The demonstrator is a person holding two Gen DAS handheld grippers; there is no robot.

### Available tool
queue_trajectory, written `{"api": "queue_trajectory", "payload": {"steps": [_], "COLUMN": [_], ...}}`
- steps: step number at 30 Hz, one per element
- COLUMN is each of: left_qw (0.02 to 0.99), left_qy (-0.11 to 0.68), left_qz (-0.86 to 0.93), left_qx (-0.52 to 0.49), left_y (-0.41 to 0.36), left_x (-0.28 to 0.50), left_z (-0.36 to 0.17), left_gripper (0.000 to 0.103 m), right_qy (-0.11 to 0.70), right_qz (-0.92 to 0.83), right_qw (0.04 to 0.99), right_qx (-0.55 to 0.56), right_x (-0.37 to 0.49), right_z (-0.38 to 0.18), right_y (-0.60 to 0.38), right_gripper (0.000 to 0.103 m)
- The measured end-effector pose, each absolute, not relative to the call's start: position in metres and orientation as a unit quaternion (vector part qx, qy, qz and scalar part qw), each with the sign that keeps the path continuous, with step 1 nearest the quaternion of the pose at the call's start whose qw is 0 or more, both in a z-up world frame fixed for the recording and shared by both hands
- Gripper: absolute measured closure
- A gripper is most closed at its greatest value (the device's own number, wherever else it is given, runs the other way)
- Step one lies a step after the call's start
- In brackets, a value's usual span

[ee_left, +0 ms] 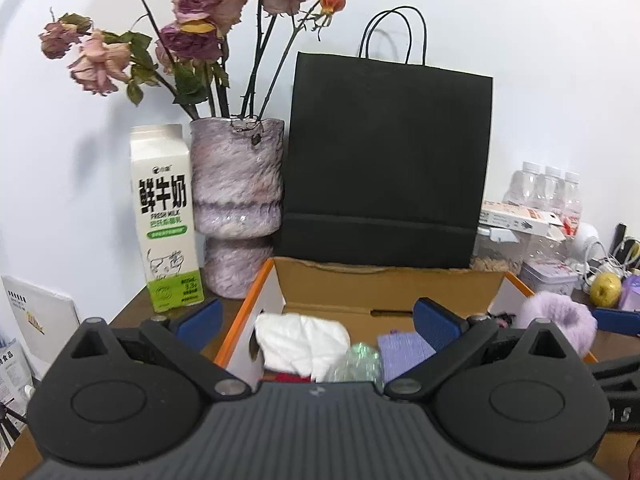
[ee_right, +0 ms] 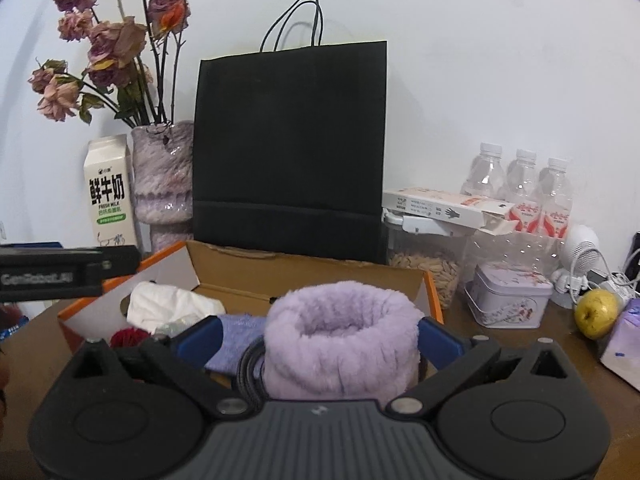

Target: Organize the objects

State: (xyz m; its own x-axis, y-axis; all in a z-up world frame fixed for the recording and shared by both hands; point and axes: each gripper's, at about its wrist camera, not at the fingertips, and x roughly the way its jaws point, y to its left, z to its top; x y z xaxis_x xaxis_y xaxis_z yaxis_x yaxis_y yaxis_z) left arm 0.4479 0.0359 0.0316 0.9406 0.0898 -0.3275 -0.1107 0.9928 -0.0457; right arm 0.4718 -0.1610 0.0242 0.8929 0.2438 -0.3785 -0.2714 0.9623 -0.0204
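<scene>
Looks like we're in the gap between two items: both tongs are spread as wide as they go and neither has hold of anything. The left gripper (ee_left: 318, 322) hangs over the open cardboard box with orange edges (ee_left: 394, 282), with a crumpled white cloth (ee_left: 300, 340), a shiny greenish crinkly bundle (ee_left: 358, 362) and a flat lilac knitted piece (ee_left: 404, 346) down in the lower middle of its frame. The right gripper (ee_right: 318, 338) has the fluffy lilac plush ring (ee_right: 342, 334) sitting between its blue pads (ee_right: 198, 340), but as far as I can tell the pads aren't pressing on it, so I'd call it let go of, resting at the box's right side. There's also a dark red woolly ball (ee_right: 128, 336) peeking out at lower left. My guess is the next move means choosing one of the loose things on the brown table (ee_right: 520, 352), maybe the lilac printed tin (ee_right: 508, 300) or the yellow-green apple (ee_right: 598, 312) at right, and carrying it over. Hard to see: the gripper bodies block the box's near side and floor, so I can't say whether the plush ring is fully inside or perched on the rim, and a dark cord beside it is cut off.
</scene>
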Motion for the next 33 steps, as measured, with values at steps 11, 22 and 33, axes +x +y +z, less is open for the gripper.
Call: {"api": "queue_trajectory", "payload": {"steps": [11,22,33], "left_qw": [0.978,0.972,0.972], "left_qy": [0.204,0.235,0.231], "left_qz": [0.042,0.027,0.039], "left_qx": [-0.016,-0.004,-0.009], "left_y": [0.038,0.024,0.013], "left_x": [0.388,0.322,0.273], "left_z": [0.017,0.008,0.017], "left_gripper": [0.000,0.000,0.000], "right_qy": [0.183,0.214,0.225], "right_qz": [0.139,0.145,0.154], "right_qw": [0.973,0.966,0.962], "right_qx": [-0.035,-0.027,-0.018], "right_x": [0.409,0.347,0.307], "right_z": [0.027,0.021,0.026], "right_y": [-0.175,-0.189,-0.192], "right_gripper": [0.000,0.000,0.000]}}
